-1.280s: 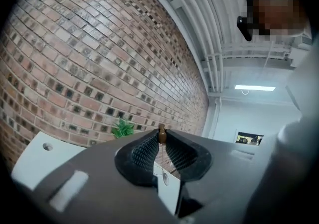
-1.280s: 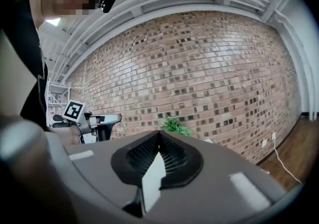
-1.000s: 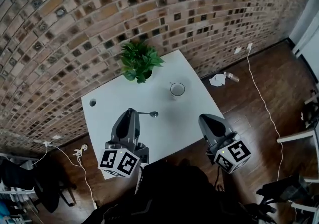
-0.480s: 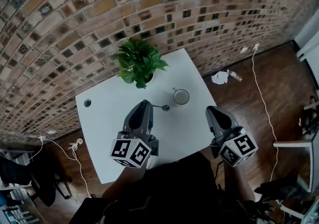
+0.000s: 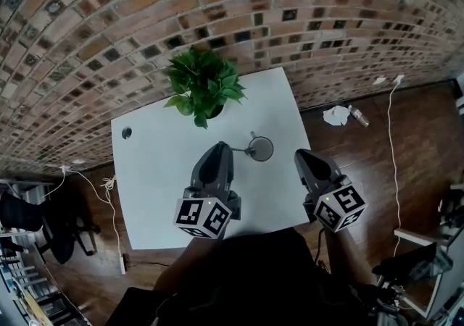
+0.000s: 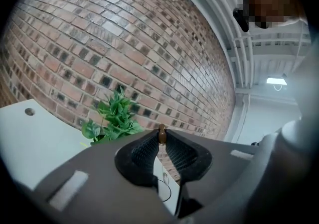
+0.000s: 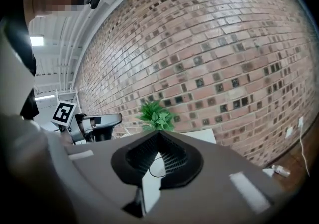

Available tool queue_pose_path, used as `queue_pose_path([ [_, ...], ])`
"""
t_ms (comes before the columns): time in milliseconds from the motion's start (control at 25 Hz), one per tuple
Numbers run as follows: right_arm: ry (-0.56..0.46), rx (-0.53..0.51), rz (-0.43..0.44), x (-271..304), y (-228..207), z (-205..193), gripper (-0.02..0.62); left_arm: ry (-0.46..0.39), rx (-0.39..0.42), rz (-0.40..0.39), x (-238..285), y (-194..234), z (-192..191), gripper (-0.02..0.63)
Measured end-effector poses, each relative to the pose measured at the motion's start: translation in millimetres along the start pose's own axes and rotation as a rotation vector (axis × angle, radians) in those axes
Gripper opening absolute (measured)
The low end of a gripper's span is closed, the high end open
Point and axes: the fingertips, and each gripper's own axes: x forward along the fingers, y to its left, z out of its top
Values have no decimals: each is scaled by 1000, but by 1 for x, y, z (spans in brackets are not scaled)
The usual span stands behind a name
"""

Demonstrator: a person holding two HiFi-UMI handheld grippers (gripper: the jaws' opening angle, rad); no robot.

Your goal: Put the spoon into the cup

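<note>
On the white worktop (image 5: pixel 145 172), the cup (image 5: pixel 260 148) stands just right of your left tool (image 5: pixel 222 145), the nearer one. It grips the spoon (image 6: pixel 161 136), whose length seemingly points at the cup. Your right tool (image 5: pixel 299 153) is closed, empty.

1 spoon (image 5: pixel 241 150), 1 cup (image 5: pixel 261 148), 1 potted plant (image 5: pixel 203 85), 1 white table (image 5: pixel 152 172), 2 tongs: left tongs (image 5: pixel 220 146), right tongs (image 5: pixel 301 153).

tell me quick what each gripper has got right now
left gripper: closed on the spoon, pinched at the tips of its fingers
right gripper: closed, nothing between its fingers
</note>
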Motion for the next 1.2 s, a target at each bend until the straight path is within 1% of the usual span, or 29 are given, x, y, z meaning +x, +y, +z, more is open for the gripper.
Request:
queue_pose_path([
  [160,35,21,72,18,-14,-12,6,17,10,66,13,7,-26,38],
  [240,47,30,102,26,-18,-20,6,30,-4,104,18,14,-42,38],
  [360,76,25,128,38,-24,-31,6,51,-8,156,26,26,-63,38],
  [480,114,30,153,44,-29,-44,6,69,-9,188,32,30,-82,38],
  [560,121,37,167,46,-33,-48,6,75,-6,207,35,32,-92,38],
  [680,128,52,168,50,-42,-56,6,79,34,225,38,34,-103,38],
  [800,140,51,153,55,-51,-68,6,90,33,240,39,37,-112,38],
  [960,152,57,147,59,-58,-75,6,116,63,247,42,33,-121,38],
  [1200,163,59,139,60,-63,-81,6,146,86,261,43,32,-133,38],
])
